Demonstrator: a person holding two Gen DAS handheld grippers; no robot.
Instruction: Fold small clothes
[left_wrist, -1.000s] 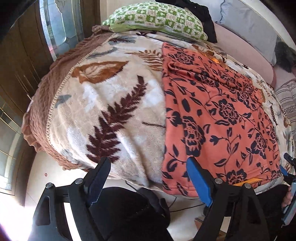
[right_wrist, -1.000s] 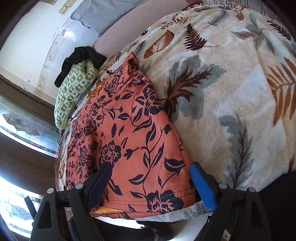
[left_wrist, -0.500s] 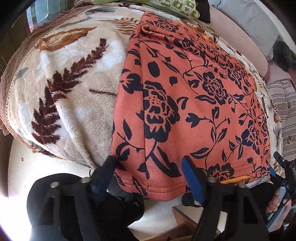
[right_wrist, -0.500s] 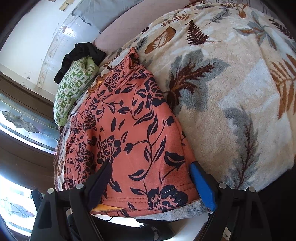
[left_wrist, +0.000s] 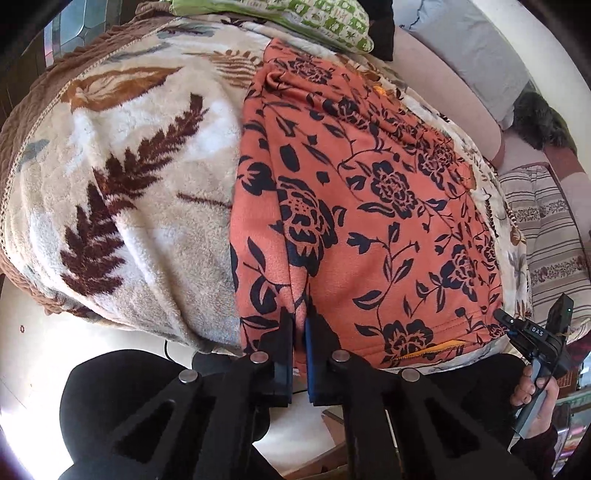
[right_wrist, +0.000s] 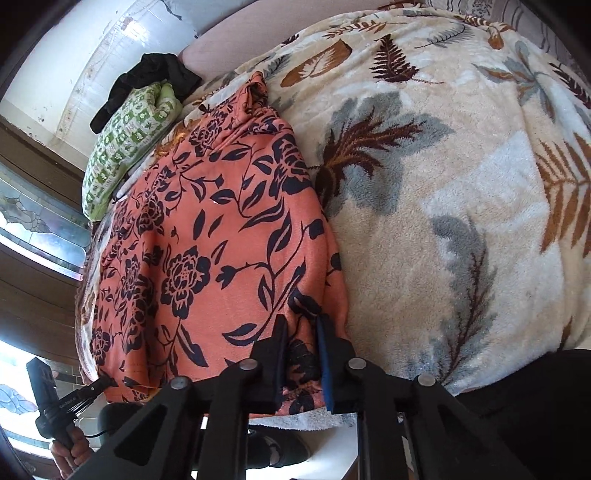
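An orange garment with a dark floral print (left_wrist: 369, 206) lies spread flat on a leaf-patterned blanket (left_wrist: 140, 177), its hem at the bed's near edge. My left gripper (left_wrist: 300, 321) is shut on the hem near the garment's left corner, pinching a small ridge of cloth. In the right wrist view the same garment (right_wrist: 207, 251) fills the left half, and my right gripper (right_wrist: 301, 325) is shut on the hem near its right corner. The right gripper also shows at the right edge of the left wrist view (left_wrist: 532, 336).
A green patterned pillow (left_wrist: 317, 22) and a dark cloth (right_wrist: 147, 81) lie at the far end of the bed. A striped cushion (left_wrist: 546, 229) sits to the right. The blanket (right_wrist: 461, 206) stretches on to the right. The floor lies below the bed's edge.
Both grippers have moved in to the garment's near hem and closed on it; they were open half a second ago.
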